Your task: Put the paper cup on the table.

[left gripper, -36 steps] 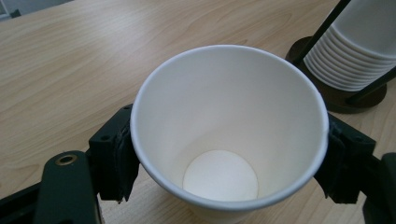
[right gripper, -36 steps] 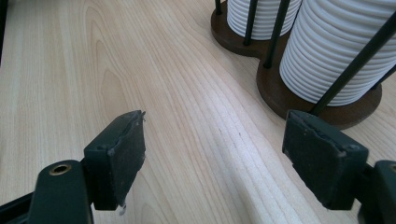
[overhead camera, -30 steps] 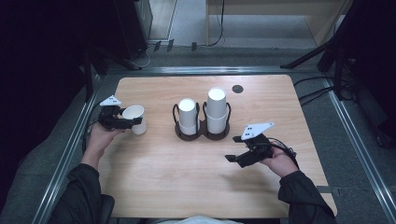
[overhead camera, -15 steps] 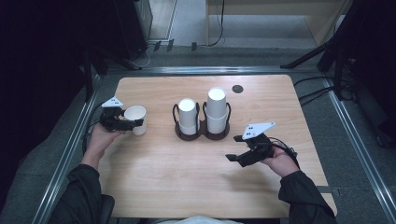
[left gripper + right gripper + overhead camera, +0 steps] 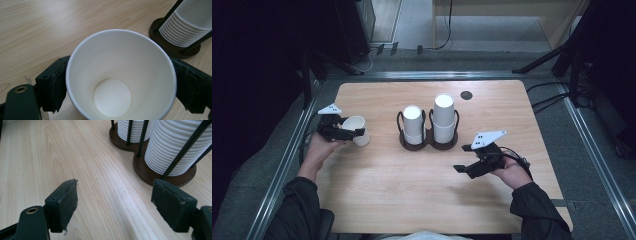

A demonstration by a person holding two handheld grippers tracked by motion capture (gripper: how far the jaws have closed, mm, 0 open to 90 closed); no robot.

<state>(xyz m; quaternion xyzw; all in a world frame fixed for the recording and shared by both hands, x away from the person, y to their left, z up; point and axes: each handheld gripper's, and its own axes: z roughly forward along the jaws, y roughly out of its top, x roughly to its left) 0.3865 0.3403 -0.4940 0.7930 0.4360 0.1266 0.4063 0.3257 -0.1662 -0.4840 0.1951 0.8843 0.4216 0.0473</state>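
Observation:
A white paper cup (image 5: 358, 135) stands upright on the wooden table (image 5: 412, 200) at its left side. My left gripper (image 5: 351, 128) has a jaw on either side of it. In the left gripper view I look down into the empty cup (image 5: 117, 62), whose rim is round and unsquashed between the pads (image 5: 56, 85). The left gripper (image 5: 120, 85) has just been opening, with the cup still between its jaws. My right gripper (image 5: 464, 161) hovers open and empty right of centre, and in its own view the right gripper (image 5: 115, 205) has only bare wood between its jaws.
A dark two-post holder (image 5: 428, 145) at mid-table carries two stacks of white cups, a shorter one (image 5: 414, 125) and a taller one (image 5: 443, 117). A black round plug (image 5: 466, 95) sits near the far edge. Metal rails run along both table sides.
The left jaws look slightly wider around the cup than before. The cup and both hands stay where they were.

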